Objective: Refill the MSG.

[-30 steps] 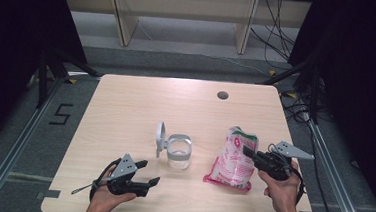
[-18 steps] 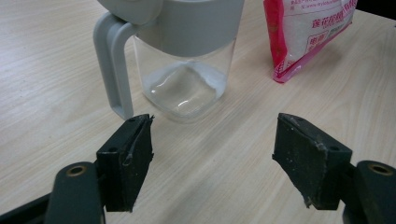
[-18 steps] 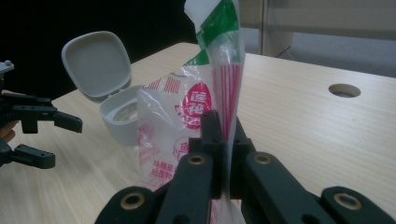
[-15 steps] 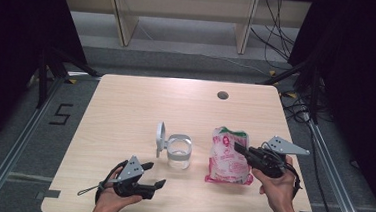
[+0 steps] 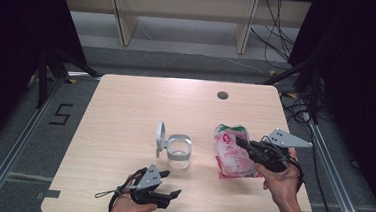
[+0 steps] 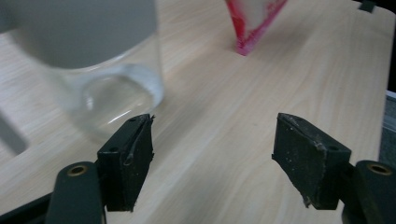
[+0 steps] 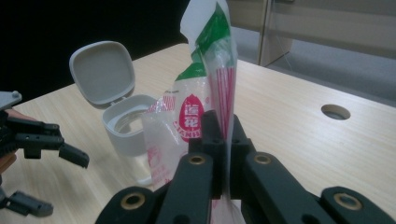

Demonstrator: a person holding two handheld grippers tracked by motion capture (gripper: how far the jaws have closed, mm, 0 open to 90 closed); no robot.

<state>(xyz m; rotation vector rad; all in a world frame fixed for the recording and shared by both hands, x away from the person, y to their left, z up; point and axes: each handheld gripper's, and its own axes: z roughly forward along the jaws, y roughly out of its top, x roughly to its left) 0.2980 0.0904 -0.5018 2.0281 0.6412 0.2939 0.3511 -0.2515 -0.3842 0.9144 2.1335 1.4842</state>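
A clear jar (image 5: 178, 153) with a grey collar and a flipped-up grey lid (image 5: 160, 136) stands mid-table; it also appears in the right gripper view (image 7: 126, 128) and close up in the left gripper view (image 6: 100, 70). A pink, white and green plastic bag (image 5: 232, 151) is lifted off the table on the right, its edge pinched by my right gripper (image 5: 243, 143), which is shut on it (image 7: 223, 135). My left gripper (image 5: 170, 184) is open near the table's front edge, just in front of the jar, with bare table between its jaws (image 6: 212, 154). The bag's lower corner (image 6: 250, 28) hangs beyond.
The wooden table (image 5: 125, 111) has a round cable hole (image 5: 222, 95) at the back right. Its front edge lies right below my left hand. Metal rails, cables and a shelf frame surround the table on the dark floor.
My right gripper has lifted the bag, which now hangs more upright. My left gripper has slid right along the front edge, closer to the jar.
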